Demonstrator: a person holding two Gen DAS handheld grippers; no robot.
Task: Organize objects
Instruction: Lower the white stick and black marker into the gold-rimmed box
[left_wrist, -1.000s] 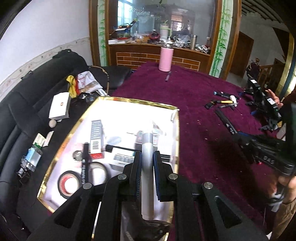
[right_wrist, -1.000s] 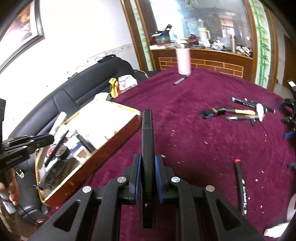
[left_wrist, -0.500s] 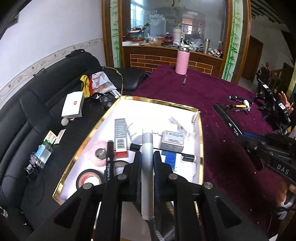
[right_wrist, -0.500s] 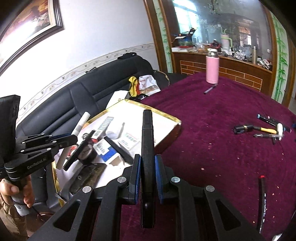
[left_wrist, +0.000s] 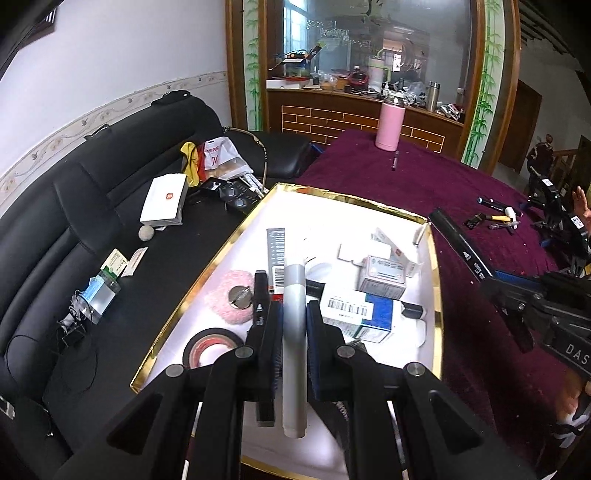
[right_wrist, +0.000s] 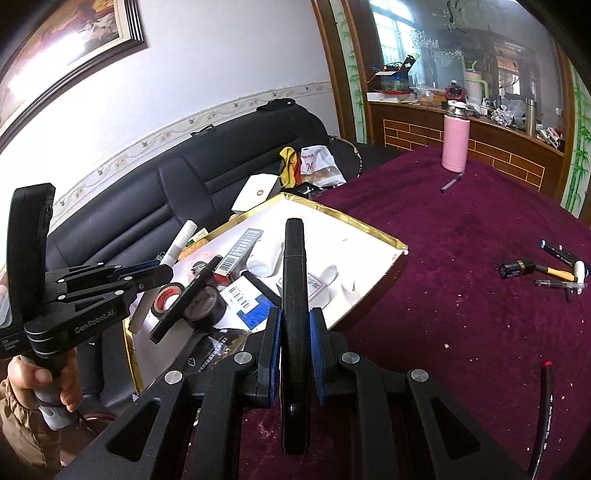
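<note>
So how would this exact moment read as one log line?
left gripper: shut on grey marker | right gripper: shut on black marker | both over gold-rimmed tray

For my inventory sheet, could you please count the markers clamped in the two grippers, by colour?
Grey marker: 1
Black marker: 1
Total: 2
</note>
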